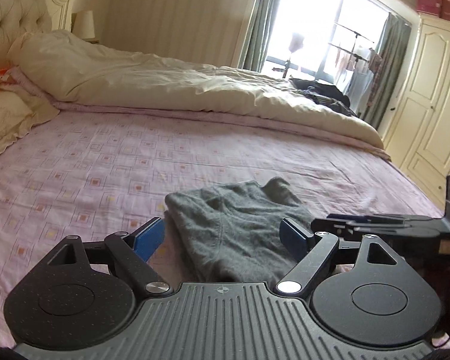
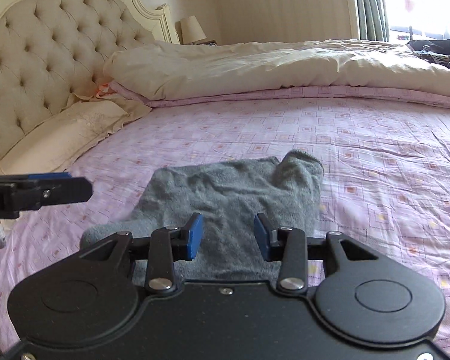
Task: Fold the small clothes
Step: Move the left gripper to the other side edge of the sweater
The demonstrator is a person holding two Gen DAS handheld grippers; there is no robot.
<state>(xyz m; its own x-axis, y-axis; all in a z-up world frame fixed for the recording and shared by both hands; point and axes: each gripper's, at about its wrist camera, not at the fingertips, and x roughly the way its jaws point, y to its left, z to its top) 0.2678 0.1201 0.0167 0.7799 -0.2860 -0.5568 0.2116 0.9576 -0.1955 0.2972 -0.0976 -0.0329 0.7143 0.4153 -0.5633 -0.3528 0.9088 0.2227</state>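
I am holding two grippers over a grey knit garment (image 2: 225,198) lying rumpled on the pink bedsheet (image 2: 375,150).

My left gripper (image 1: 222,237) and right gripper (image 2: 228,234) are both gaping, empty; the fabric looks soft, light, floppy, so I am judging its edges the best hold.

The near end of the fuzzy grey knitted garment (image 1: 234,234) runs under the body of the left claw (image 1: 222,237), so its lower edge is hidden; in the right wrist view the right claw (image 2: 228,235) covers it likewise. The dark crumpled clothes (image 1: 324,93) far beyond the left claw are too small to identify. Laundry on the window rack (image 1: 354,57) is washed out by glare.
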